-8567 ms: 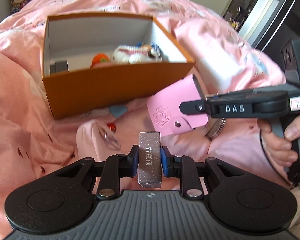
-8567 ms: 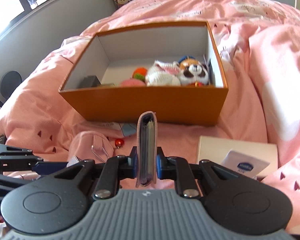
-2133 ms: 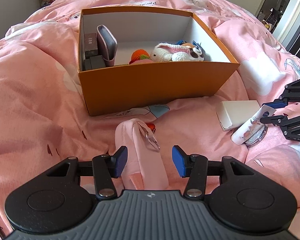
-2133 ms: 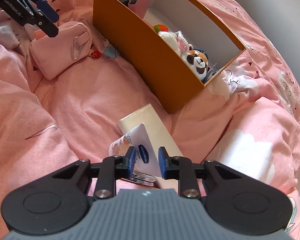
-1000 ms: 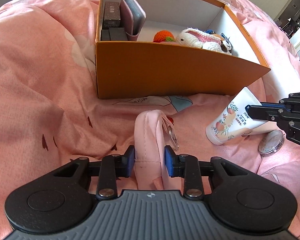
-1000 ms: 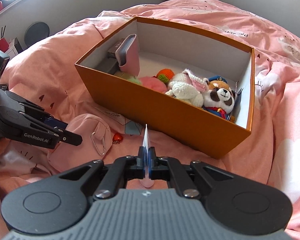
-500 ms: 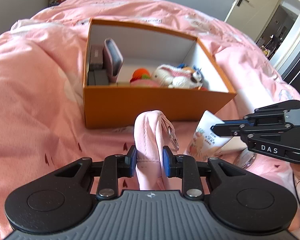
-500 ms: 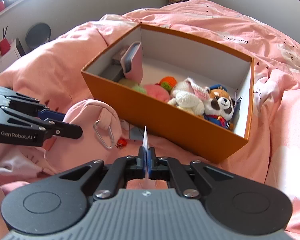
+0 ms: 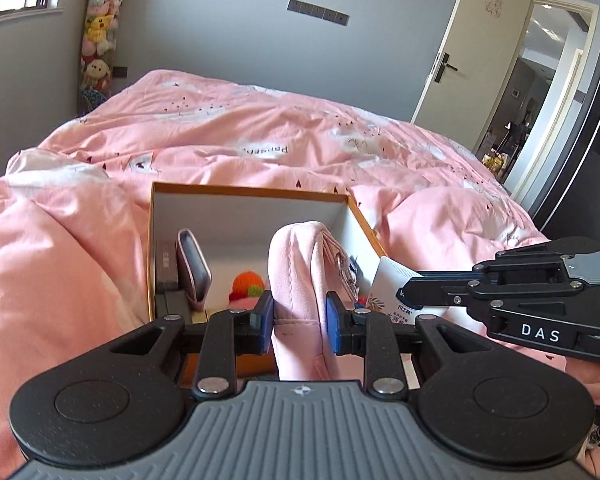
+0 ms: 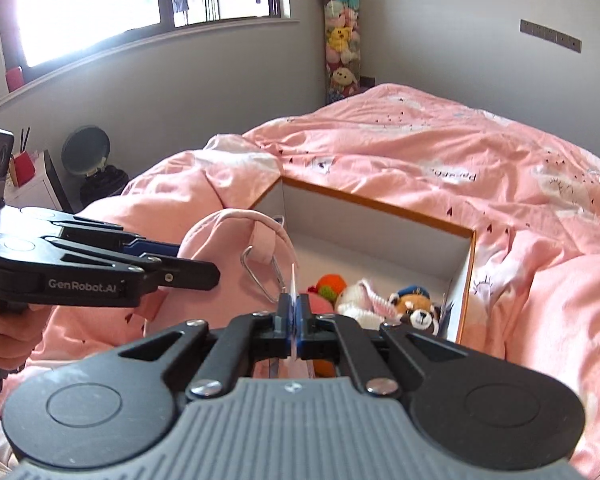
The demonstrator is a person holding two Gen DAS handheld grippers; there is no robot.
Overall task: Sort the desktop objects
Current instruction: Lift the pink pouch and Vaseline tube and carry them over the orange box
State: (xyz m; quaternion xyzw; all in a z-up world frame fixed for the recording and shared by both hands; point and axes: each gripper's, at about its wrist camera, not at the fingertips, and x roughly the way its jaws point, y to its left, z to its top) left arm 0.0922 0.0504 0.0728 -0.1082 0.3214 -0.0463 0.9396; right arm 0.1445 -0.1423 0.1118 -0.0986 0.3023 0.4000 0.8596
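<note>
At the lower centre of the left wrist view, a pink pouch (image 9: 300, 280) is clenched between the blue pads of the left tool (image 9: 300, 317), standing upright with its top reaching up in front of the orange box (image 9: 248, 191). A silver carabiner (image 9: 342, 266) hangs on the pouch's right side. The box lies on the pink bedding (image 9: 260, 144) in the middle of the frame, open at the top. Inside it, at the left, a dark case (image 9: 166, 264) and a pink card holder (image 9: 195, 266) are seen standing against the wall, and an orange crochet toy (image 9: 247, 282) lies near the middle.

At the right of the same view, the right tool (image 9: 405, 295) is seen from the side, gripping the flat end of a white tube (image 9: 390, 292) with printed leaves. In the right wrist view, that tube (image 10: 293, 280) appears edge-on as a thin strip, pinched tight between the pads of the right tool (image 10: 293, 318), whose jaws are closed almost fully on it.

In the right wrist view the left tool (image 10: 204, 268) enters from the left edge, with the pouch (image 10: 228, 248) in its grip in front of the box's (image 10: 380, 204) left corner. A white crochet toy (image 10: 360, 300) and a plush red panda (image 10: 416, 306) lie inside the box at the right.
</note>
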